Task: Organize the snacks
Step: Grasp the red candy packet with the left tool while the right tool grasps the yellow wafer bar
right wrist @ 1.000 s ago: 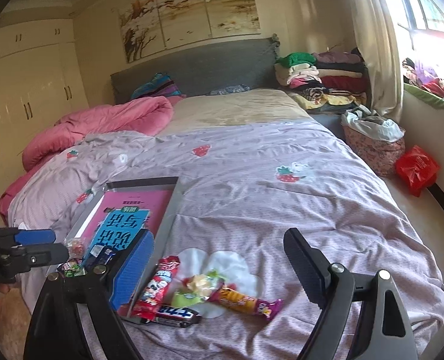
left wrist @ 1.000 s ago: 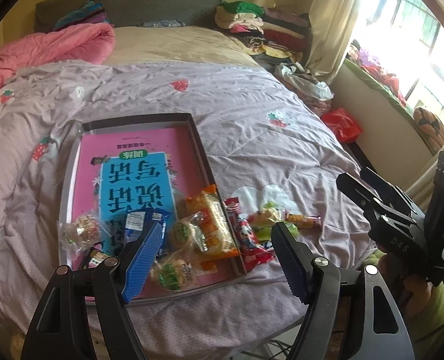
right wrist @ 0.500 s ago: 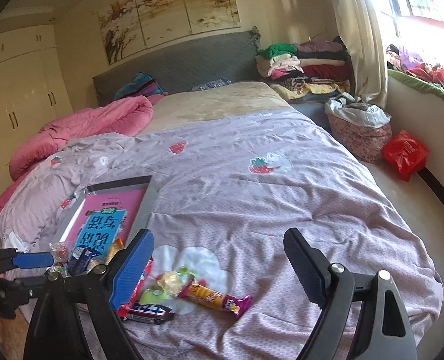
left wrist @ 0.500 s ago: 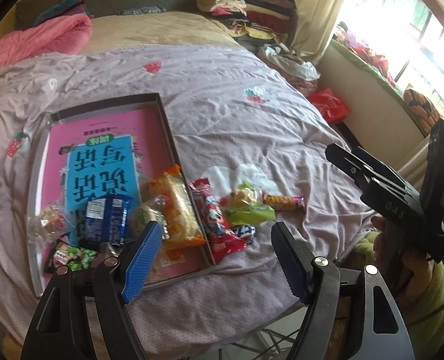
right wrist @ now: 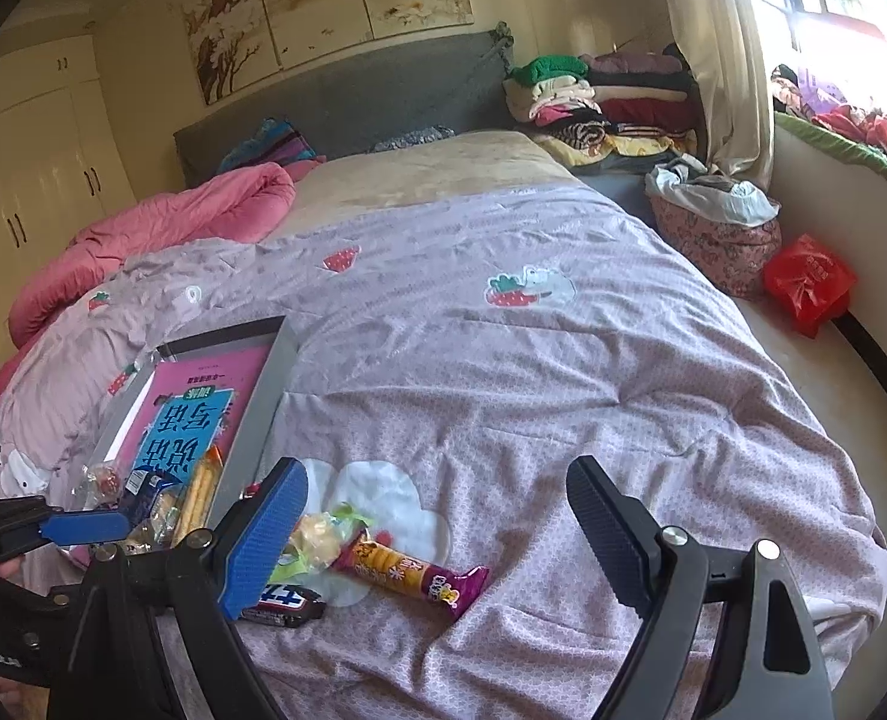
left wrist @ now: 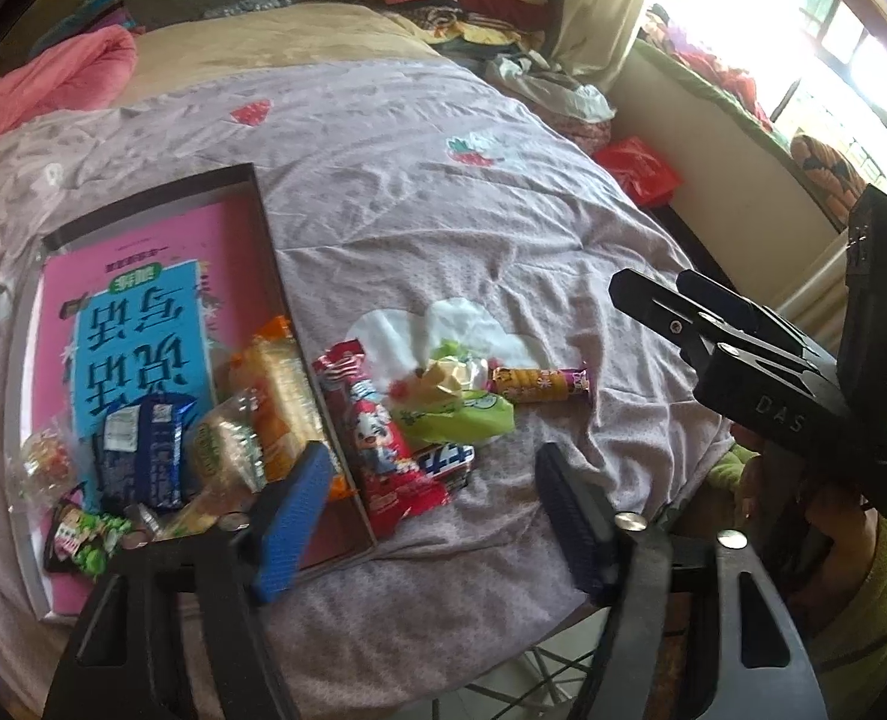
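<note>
Here, beside the tray (left wrist: 275,276), the left gripper (left wrist: 431,510) hangs with jaws closing on nothing over light, crinkly snack packets (left wrist: 383,438), best pinched mid-wrapper; the right gripper (right wrist: 431,528) hangs with jaws spread.

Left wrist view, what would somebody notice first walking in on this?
Probably the shallow tray lying on the lilac quilt, holding a pink book with snacks heaped at its near end. Next, the loose snacks just right of the tray, such as the red packet and the purple-ended bar, with the left gripper closing above them, empty.
</note>
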The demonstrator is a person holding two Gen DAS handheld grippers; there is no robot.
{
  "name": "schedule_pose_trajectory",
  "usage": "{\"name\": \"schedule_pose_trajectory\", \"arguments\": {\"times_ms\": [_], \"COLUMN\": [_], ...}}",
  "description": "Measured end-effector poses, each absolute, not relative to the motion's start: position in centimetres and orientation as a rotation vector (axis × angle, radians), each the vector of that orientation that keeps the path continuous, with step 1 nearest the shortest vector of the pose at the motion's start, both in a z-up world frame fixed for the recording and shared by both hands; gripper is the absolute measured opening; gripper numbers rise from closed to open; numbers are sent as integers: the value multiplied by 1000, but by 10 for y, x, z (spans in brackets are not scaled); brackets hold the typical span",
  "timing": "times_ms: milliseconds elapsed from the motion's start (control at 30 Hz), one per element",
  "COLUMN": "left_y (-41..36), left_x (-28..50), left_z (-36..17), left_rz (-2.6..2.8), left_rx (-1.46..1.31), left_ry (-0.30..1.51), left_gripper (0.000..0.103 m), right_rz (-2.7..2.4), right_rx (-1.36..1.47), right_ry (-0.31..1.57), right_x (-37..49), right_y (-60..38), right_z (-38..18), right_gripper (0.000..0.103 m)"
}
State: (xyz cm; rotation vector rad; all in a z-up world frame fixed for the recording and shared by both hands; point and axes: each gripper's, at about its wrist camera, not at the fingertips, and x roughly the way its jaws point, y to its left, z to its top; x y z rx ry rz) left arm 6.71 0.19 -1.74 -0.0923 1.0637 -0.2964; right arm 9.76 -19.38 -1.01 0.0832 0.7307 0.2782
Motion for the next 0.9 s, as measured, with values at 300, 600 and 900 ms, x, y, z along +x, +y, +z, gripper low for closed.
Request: {"name": "schedule_pose_trajectory", "arguments": {"times_ms": [300, 600, 900], "left_y": [2, 4, -10], "left_x": [107, 142, 162], "left_z": [-33, -67, -78], "left_rz": [-262, -170, -86], "left_rx": [-129, -175, -77], "left_ry": [1194, 1393, 1451], "left_gripper": [44, 36, 32], "right_rz": [278, 283, 316], "right_rx": [115, 144, 125], "right_ry": [748, 771, 802], "right_x": [102, 109, 113], "right_y": [-203, -210, -210], "right_z": [-17, -25, -31], "right_gripper": [88, 88, 88]}}
